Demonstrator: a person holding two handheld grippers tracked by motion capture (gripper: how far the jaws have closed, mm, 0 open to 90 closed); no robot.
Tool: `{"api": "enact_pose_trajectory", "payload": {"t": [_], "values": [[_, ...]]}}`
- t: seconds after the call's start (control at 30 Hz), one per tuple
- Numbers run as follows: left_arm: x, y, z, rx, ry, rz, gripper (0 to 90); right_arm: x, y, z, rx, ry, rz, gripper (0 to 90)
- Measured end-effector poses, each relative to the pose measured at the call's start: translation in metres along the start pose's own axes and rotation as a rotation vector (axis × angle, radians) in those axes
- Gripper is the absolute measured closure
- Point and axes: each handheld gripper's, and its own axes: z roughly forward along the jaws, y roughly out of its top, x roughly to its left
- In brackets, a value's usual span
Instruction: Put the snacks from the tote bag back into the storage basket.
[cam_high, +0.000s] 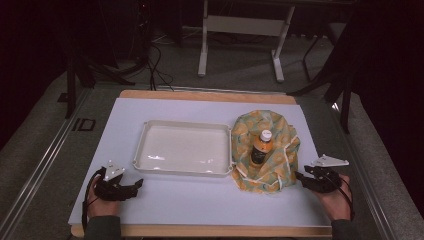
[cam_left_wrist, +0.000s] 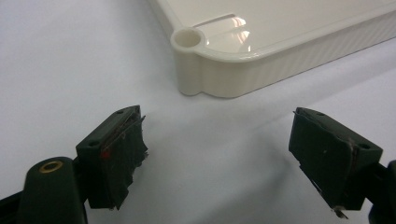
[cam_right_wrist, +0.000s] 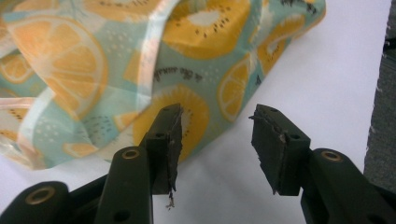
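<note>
A bag of fruit-print cloth (cam_high: 265, 150) lies on the white table at the right, open at the top. An orange drink bottle (cam_high: 260, 147) with a white cap stands inside it. A cream plastic tray (cam_high: 142, 145) sits at the table's middle with nothing in it. My right gripper (cam_high: 299, 176) rests just right of the bag, open, its jaws apart at the bag's edge (cam_right_wrist: 187, 93). My left gripper (cam_high: 137, 184) lies at the front left, open, pointing at the tray's near corner (cam_left_wrist: 189, 42). Nothing is between either pair of jaws.
The white mat (cam_high: 200, 200) covers a wooden tabletop whose edge shows at front and back. A white table frame (cam_high: 240, 30) and cables (cam_high: 150, 65) stand on the dark floor behind. Bare mat lies in front of the tray and the bag.
</note>
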Motion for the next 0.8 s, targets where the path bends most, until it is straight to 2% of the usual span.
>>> {"api": "enact_pose_trajectory", "payload": {"t": [0.8], "values": [[0.000,0.000,0.000,0.006,-0.003,0.001,18.8,0.001,0.034,-0.014,0.092,0.045,-0.158,53.4]]}}
